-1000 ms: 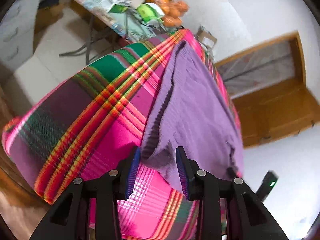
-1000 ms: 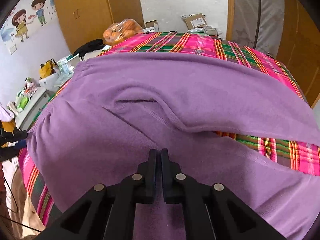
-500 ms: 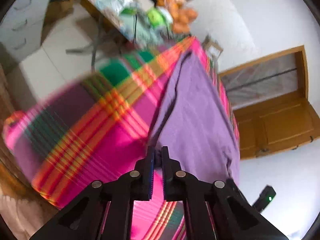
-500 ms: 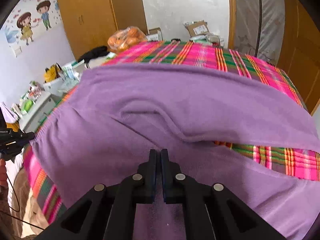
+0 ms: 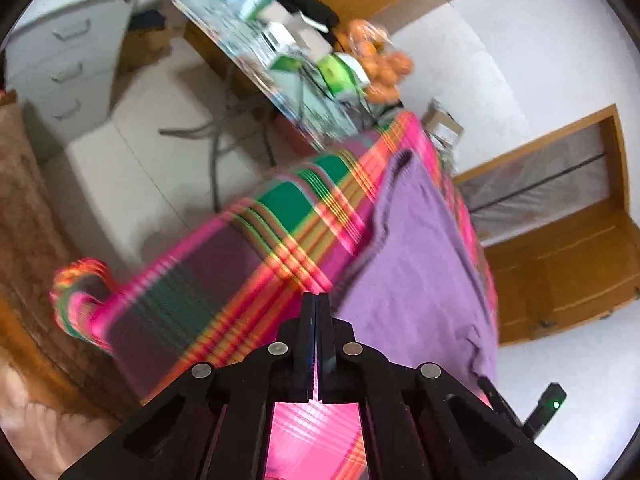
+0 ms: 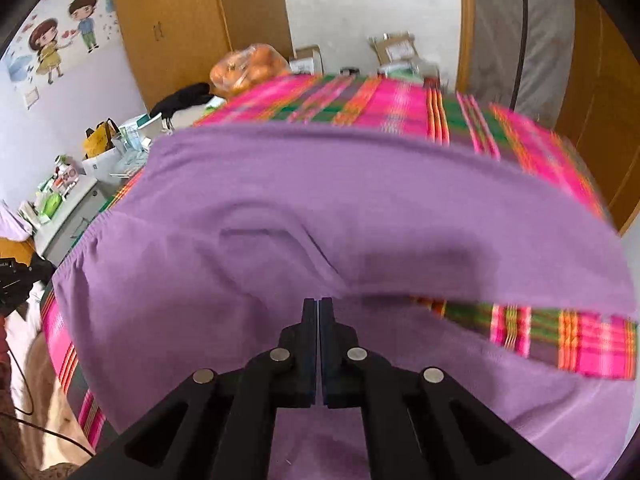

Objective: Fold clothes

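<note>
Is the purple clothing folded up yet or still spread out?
Mostly spread out. The purple garment lies wide across the plaid cloth, with just one lower flap raised, showing plaid underneath. No neat fold yet.

One purple garment [image 6: 360,208] (one plaid cloth [image 6: 400,104])

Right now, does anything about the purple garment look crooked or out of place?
Yes. The purple trousers lie unevenly on the plaid cloth: the legs splay apart, leaving a wedge of plaid between them, and the crotch is puckered.
</note>
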A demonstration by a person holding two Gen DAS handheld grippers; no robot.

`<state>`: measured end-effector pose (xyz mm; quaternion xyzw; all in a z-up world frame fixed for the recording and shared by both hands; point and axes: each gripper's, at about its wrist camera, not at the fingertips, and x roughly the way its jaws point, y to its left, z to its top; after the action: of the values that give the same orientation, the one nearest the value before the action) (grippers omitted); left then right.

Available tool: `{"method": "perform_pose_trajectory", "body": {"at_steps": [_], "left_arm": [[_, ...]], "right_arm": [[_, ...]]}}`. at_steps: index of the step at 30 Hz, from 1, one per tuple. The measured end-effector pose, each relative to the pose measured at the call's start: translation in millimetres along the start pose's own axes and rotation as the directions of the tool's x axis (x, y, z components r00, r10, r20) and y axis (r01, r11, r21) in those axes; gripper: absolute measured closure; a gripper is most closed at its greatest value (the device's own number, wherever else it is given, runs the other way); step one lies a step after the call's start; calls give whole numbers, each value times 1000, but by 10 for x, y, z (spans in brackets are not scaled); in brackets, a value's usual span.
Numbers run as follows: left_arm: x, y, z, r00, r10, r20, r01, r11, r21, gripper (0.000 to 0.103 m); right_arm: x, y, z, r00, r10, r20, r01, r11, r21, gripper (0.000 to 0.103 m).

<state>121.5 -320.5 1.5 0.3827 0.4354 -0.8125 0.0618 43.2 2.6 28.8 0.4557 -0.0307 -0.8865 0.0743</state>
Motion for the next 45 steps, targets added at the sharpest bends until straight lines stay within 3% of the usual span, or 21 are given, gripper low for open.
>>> {"method": "perform_pose_trajectory", "body": {"at_steps": [3,7,9,10,14,15,17,18,23,26,30,33,40,45], "left_arm": [[-20,21,-1,1000,-21,-17,21,1000,-3,103],[54,-159,-102,996,-74,-59,78,995,58,103],[118,-277,-173,991,-96,-93,106,989,105,103],[160,-338,-217,988,-101,-117,117,984,134,103],[353,-431,-342,976,-90,-198,124,979,165,103],[374,-413,-350,976,-81,-204,116,980,162,103],[412,-370,-363,974,-64,-216,99,983,156,103],[431,-349,-370,973,-56,-222,91,984,153,101],[446,-295,-377,971,-57,-234,92,986,142,101],[470,-295,-344,969,-59,-239,95,985,142,101],[470,-238,-340,967,-74,-243,108,986,128,101],[479,-222,-342,965,-83,-247,115,986,119,101],[494,-262,-310,961,-64,-268,99,988,119,101],[410,-328,-204,972,-47,-229,77,989,124,101]], "right_arm": [[54,-57,-44,998,66,-19,-66,998,13,88],[92,-41,1,1000,27,-3,-27,1000,-4,80],[145,-14,-13,998,45,-35,-46,998,-30,75],[172,-1,-19,997,54,-51,-56,998,-43,68],[215,133,-73,999,12,-45,-18,991,-130,63],[223,164,-84,999,5,-39,-10,989,-145,63],[240,225,-108,1000,-10,-27,5,985,-175,74],[248,254,-115,1000,-14,-23,10,982,-189,101],[223,353,-81,997,-76,16,77,968,-239,100],[78,263,35,992,-89,85,103,977,-187,101],[131,253,156,985,-141,103,158,970,-182,102],[302,220,148,989,-137,47,143,975,-172,102],[233,29,166,999,-39,-22,35,990,-136,100],[66,-250,294,998,-59,-11,58,995,-83,97]]}}
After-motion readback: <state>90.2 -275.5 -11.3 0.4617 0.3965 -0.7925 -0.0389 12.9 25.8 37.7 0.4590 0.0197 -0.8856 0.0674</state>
